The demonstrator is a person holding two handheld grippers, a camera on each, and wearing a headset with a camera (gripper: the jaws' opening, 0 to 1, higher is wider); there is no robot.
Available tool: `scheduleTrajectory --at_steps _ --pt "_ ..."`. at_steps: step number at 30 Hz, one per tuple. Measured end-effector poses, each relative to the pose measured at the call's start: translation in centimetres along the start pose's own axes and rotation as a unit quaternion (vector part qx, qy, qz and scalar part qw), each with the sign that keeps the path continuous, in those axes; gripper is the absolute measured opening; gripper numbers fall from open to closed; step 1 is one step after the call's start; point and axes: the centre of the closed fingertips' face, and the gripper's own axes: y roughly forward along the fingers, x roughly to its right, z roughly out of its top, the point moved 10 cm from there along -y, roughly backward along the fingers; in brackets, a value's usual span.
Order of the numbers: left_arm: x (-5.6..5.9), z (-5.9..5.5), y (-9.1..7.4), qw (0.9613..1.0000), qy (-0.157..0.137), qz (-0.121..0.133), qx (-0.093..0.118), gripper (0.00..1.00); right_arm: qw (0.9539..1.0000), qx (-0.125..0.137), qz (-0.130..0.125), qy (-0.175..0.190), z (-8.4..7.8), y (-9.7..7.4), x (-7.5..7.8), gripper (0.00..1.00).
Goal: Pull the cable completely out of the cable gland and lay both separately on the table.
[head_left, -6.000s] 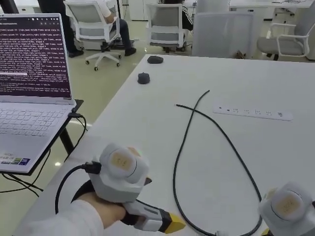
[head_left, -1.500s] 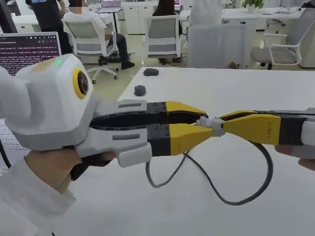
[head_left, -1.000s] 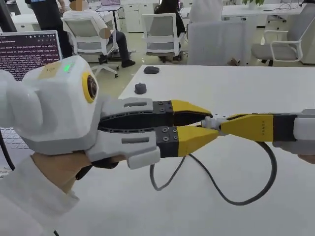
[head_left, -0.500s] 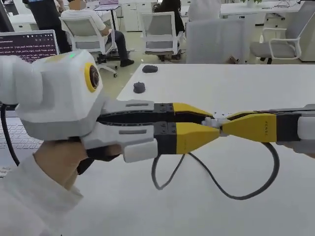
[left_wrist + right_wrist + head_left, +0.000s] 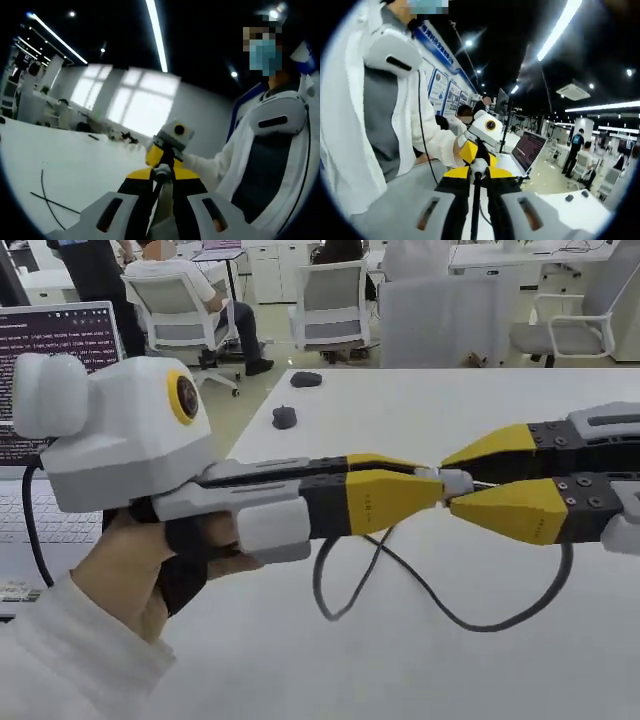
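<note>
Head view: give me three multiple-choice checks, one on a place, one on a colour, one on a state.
1. Where is the cable gland?
A. on the laptop
B. in the left gripper's tips, above the table
C. flat on the table

2. What colour is the cable?
A. white
B. red
C. dark

3. How is the left gripper?
A. shut on the cable gland
B. open and empty
C. laid down

Answers:
1. B, it sits between yellow tips in mid-air.
2. C, a dark loop shows below the grippers.
3. A, its jaws close around it.
</note>
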Motion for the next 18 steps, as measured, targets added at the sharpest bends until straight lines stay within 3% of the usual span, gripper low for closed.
scheduleTrajectory --at_steps 1,5,9,10,11,12,13,14,15,18 --pt "0.1 0.0 0.0 1.0 0.001 0.0 0.001 0.14 0.9997 0.003 0.003 0.023 -0.2 0.0 0.0 0.1" --pt "0.2 0.1 -0.1 0.9999 0.015 0.005 -0.001 0.14 0.9996 0.009 0.0 0.028 -0.6 0.0 0.4 0.11" --pt "0.4 0.1 -0.2 0.9992 0.038 0.012 0.001 0.14 0.9944 0.024 -0.013 0.102 -0.8 -0.1 0.9 0.14" --pt "0.2 0.2 -0.3 0.9975 0.068 0.017 0.002 0.14 0.9896 0.04 -0.029 0.135 -0.9 -0.3 1.3 0.17" --pt "0.3 0.2 -0.3 0.9949 0.099 0.022 -0.003 0.14 0.9849 0.051 -0.028 0.163 -0.9 -0.5 1.5 0.2" --pt "0.5 0.2 -0.3 0.9933 0.113 0.022 -0.005 0.14 0.9756 0.06 -0.025 0.21 -1.0 -0.7 1.7 0.24" --pt "0.6 0.1 -0.3 0.992 0.125 0.019 -0.006 0.14 0.9725 0.064 -0.025 0.223 -1.0 -0.8 1.8 0.25" --pt "0.8 0.2 -0.3 0.9894 0.143 0.021 -0.009 0.14 0.9609 0.076 -0.022 0.265 -1.2 -1.1 2.0 0.26" --pt "1.0 0.1 -0.2 0.9847 0.172 0.024 -0.015 0.14 0.9558 0.082 -0.018 0.282 -1.3 -1.2 2.1 0.25" --pt "1.4 0.1 0.0 0.9764 0.214 0.019 -0.025 0.15 0.9397 0.077 -0.011 0.333 -1.9 -1.3 1.9 0.26"
